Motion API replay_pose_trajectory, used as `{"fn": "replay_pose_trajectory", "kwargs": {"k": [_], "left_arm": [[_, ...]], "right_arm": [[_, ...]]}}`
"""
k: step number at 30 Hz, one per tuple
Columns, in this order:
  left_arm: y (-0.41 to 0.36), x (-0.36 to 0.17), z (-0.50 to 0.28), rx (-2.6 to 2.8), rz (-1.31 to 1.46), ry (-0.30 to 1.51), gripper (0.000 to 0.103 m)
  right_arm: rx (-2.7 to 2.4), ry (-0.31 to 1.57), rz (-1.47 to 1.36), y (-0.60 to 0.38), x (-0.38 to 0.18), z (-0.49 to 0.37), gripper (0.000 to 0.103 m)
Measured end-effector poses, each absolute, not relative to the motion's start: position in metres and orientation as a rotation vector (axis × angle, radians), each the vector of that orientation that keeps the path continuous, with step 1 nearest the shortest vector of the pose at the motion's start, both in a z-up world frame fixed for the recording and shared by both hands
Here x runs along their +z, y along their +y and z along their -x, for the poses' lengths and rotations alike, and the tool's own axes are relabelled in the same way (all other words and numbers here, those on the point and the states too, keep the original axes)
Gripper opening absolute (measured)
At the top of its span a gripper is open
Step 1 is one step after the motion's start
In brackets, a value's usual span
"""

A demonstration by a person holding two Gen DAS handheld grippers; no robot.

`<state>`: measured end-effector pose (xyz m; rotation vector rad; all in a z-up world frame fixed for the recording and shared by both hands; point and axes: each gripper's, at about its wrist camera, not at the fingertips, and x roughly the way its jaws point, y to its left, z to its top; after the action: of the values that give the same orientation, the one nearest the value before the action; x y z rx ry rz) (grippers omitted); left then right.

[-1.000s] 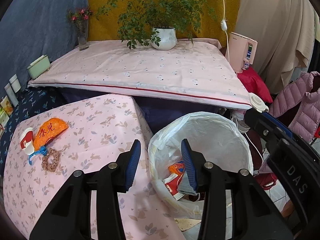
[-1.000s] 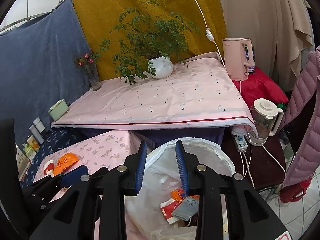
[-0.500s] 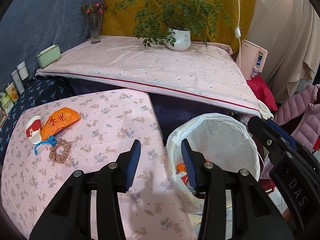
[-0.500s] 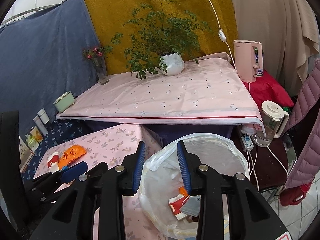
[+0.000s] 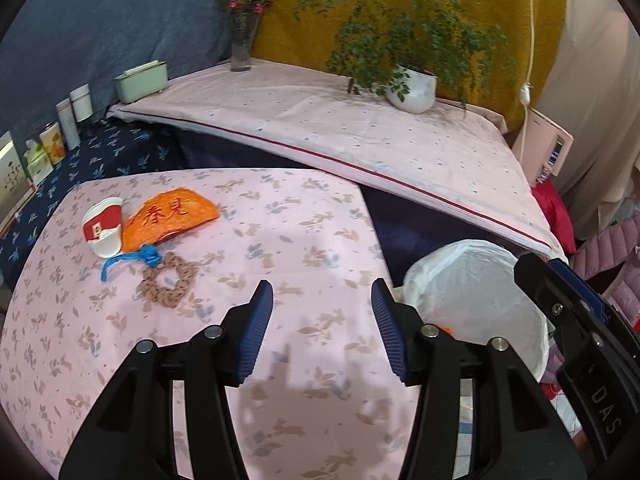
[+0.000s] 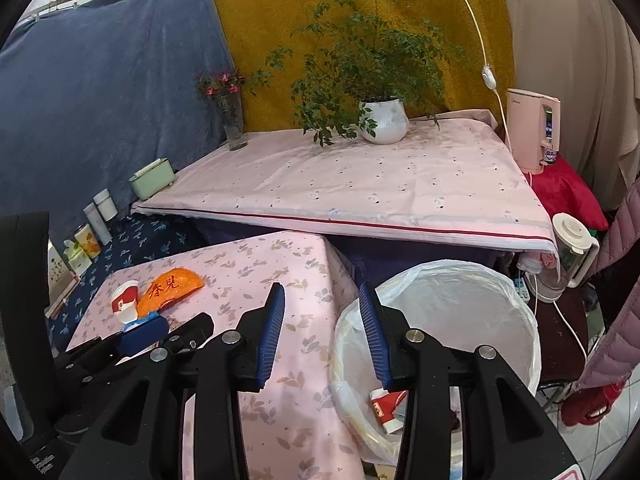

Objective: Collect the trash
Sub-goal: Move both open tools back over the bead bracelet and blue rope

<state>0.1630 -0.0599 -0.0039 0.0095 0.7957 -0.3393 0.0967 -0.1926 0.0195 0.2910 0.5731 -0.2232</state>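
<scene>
Pink floral table point(image 5: 312, 240) beside lined bin point(image 6: 460, 320); both hand-held grippers empty, jaws just widening.

One orange wrapper point(image 5: 170, 217), one paper cup point(image 5: 103, 227), one braided ring point(image 5: 166, 282), one lined bin point(image 5: 476, 300), one potted plant point(image 5: 412, 88)

White-lined round trash bin point(image 5: 476, 280): right portion hidden behind the black right gripper body in the left wrist view; contents mostly masked by gripper fingers in both views; red-and-white crumpled wrapper point(image 6: 385, 405) only partly visible; blue-and-tan braided cord ring point(image 5: 168, 280) mostly concealed behind the left gripper in the right wrist view; carton labels at the left edge illegible.
</scene>
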Motion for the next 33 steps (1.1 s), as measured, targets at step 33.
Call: {"fn": "replay_pose_trajectory", "kwargs": {"k": [33], "left_arm": [[0.158, -0.082, -0.263, -0.003, 0.227, 0.927, 0.077]], "right_arm": [[0.021, 0.868, -0.215, -0.018, -0.083, -0.242, 0.039]]}}
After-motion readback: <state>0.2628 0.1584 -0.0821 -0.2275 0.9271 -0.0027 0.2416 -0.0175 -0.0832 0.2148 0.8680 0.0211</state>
